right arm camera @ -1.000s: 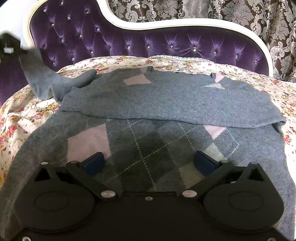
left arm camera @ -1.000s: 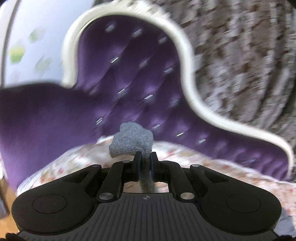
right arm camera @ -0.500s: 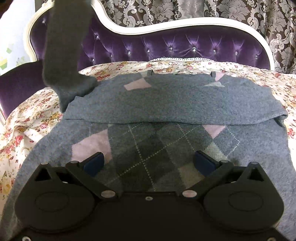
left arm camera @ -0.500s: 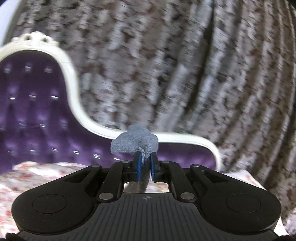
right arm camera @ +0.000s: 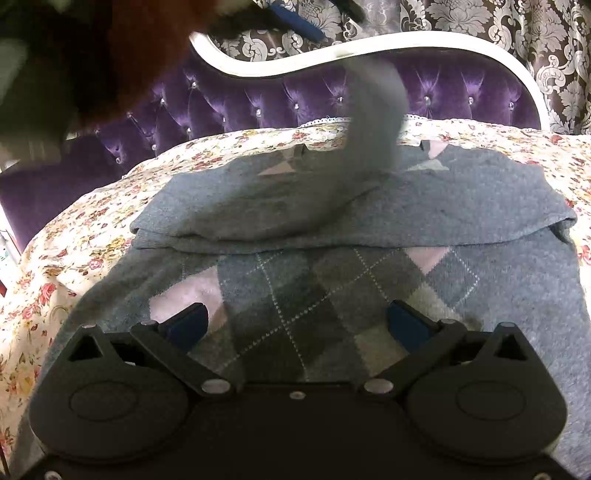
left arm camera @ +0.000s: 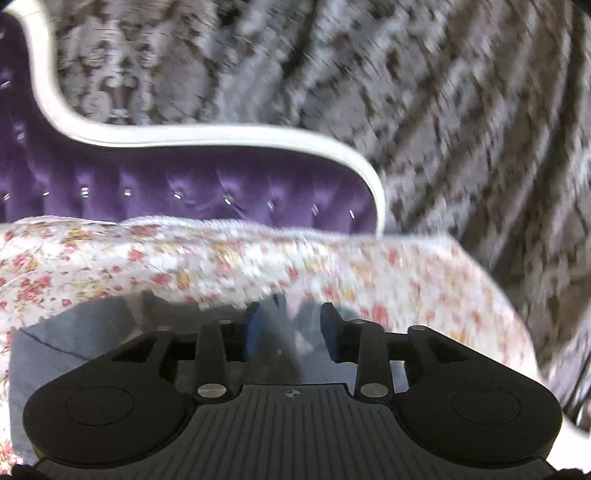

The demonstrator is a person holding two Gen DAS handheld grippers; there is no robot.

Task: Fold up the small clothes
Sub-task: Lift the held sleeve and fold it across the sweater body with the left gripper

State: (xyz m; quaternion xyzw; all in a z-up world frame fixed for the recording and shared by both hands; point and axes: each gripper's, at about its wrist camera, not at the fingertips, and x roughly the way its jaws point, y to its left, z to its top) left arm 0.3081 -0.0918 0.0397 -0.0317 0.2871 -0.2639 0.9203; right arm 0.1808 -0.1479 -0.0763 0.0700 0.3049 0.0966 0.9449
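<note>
A grey argyle sweater [right arm camera: 332, 280] lies on the flowered bedspread [right arm camera: 74, 236], its top part folded down over the patterned front. Its left sleeve [right arm camera: 373, 122] hangs blurred in the air above the folded body. My left gripper [left arm camera: 291, 332] has its jaws apart, with blurred grey sleeve fabric [left arm camera: 288, 343] between and below them; the sweater [left arm camera: 74, 339] shows under it. It also shows in the right wrist view [right arm camera: 295, 18] at the top, above the sleeve. My right gripper [right arm camera: 295, 325] is open and empty, low over the sweater's front.
A purple tufted headboard [right arm camera: 258, 99] with a white frame [right arm camera: 443, 40] stands behind the bed. Patterned curtains [left arm camera: 443, 110] hang behind it. The person's arm [right arm camera: 92, 55] reaches in from the upper left.
My left gripper swung the sleeve from the left side across over the sweater body, tilted down and opened its jaws; the sleeve is dropping. The right gripper has stayed in place, open.
</note>
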